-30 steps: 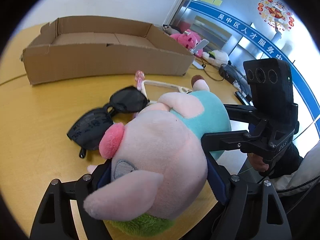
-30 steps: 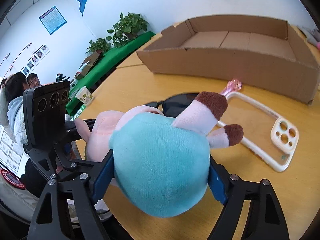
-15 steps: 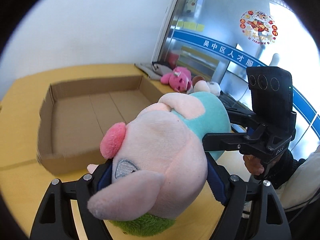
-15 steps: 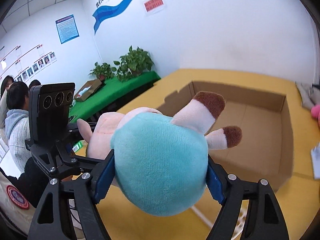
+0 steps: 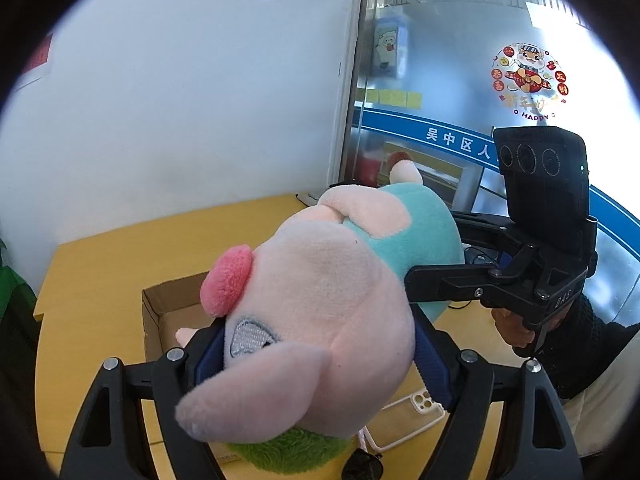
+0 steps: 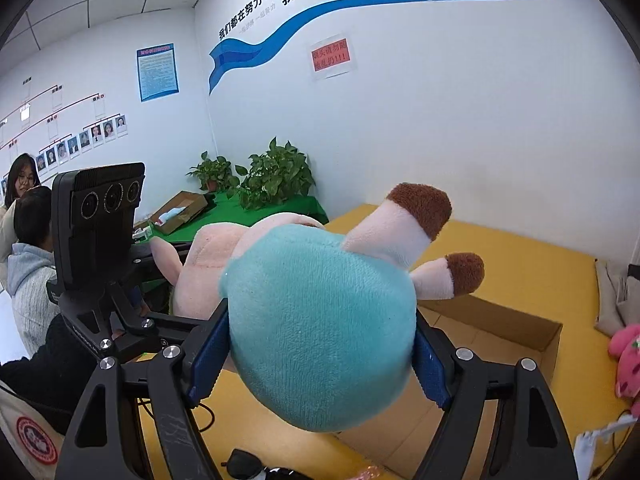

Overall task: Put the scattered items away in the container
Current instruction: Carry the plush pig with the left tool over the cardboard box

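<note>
I've got both hand-held grippers clamped on the pink-and-teal plush pig [image 5: 320, 320]: left hand-held gripper [image 5: 316, 360] squeezing its head, right hand-held gripper [image 6: 316, 352] its belly. Soft, light, squishy; grab the fat parts.

Both views are bright and evenly lit, with soft indoor light on the white walls and no hard shadows. In the left wrist view the glass partition [image 5: 500, 80] at upper right glares, washed nearly white towards the edge. Each picture is a fisheye circle with black corners; straight lines such as the blue wall stripe [image 6: 360, 4] bow strongly near the rim. The plush toy [image 5: 320, 320] fills the centre, close to the lens yet fairly sharp, its fabric nap visible. Only a faint shade falls on the bench [image 6: 520, 264] beneath the toy, and little motion blur shows
</note>
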